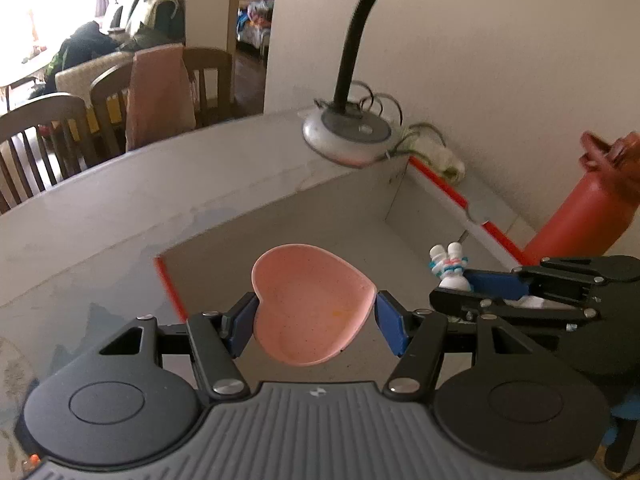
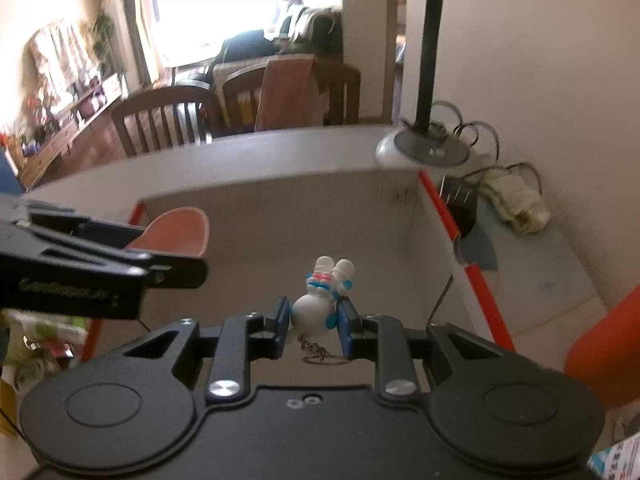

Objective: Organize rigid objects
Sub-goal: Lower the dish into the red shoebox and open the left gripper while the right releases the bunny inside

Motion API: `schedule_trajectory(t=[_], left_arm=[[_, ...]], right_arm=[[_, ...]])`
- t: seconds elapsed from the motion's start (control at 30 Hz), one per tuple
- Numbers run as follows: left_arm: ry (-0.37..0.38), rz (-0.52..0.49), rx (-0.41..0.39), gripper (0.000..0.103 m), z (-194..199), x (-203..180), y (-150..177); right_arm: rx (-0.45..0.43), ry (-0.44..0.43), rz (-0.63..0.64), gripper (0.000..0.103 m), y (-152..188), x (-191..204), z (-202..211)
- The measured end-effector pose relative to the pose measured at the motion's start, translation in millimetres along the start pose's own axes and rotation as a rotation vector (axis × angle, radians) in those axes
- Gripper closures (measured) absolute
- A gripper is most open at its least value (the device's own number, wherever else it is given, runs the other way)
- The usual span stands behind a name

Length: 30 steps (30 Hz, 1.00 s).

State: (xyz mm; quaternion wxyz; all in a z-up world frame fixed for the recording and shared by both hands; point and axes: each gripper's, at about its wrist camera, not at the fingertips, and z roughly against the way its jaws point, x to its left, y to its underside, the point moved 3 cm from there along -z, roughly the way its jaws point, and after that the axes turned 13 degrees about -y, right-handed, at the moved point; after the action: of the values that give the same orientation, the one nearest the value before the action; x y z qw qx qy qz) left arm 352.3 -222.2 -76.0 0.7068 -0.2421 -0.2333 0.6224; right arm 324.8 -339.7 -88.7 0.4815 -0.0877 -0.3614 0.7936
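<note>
Your table (image 1: 120, 208) spreads pale and grey beneath both tools, running back to the wooden chairs (image 1: 44, 144) beyond its far edge. On it sits the open cardboard box (image 2: 312, 208), white inside with orange-red trim along its rims, and both of your grippers reach over its opening. At the box's far right corner stands the desk lamp (image 1: 346, 136), its round base on the table and its black neck curving up out of view. To the right of the box you have a red bottle (image 1: 580, 212), leaning in the left wrist view; whether it truly tilts you cannot tell through the fisheye.

Your left gripper (image 1: 316, 316) is clamped on the pink heart-shaped dish (image 1: 312, 304), one blue pad on each side of its rim, hollow side facing the camera, held above the box's near left part. In the right wrist view the same dish shows as a pink edge behind your left tool.

Your right gripper (image 2: 314, 320) is closed around the small white bunny figure (image 2: 320, 300), pads pressing its round body, ears pointing away from you toward the box interior. It has blue and pink markings, and its thin metal chain (image 2: 320, 354) dangles below between the pads.
</note>
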Motion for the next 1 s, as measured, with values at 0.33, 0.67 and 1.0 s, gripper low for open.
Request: schedule_trajectory(t=[0.33,0.67,1.0], left_arm=[[-0.012,-0.039,0.139,0.04,-56.8,-22.0,8.6],[-0.023,-0.113,0.283,0.04,-88.0,-37.6,12.2],[-0.026,-0.119,0.349,0.04,-97.4,-36.7,15.1]], right_arm=[[0.18,-0.017,0.03,0.079,20.4,-12.8,-34.6],[0.237,-0.04,0.05,0.077,26.7,-12.4,-42.6],[0.215,-0.038,0.045,0.068,26.1,-14.6,-31.0]])
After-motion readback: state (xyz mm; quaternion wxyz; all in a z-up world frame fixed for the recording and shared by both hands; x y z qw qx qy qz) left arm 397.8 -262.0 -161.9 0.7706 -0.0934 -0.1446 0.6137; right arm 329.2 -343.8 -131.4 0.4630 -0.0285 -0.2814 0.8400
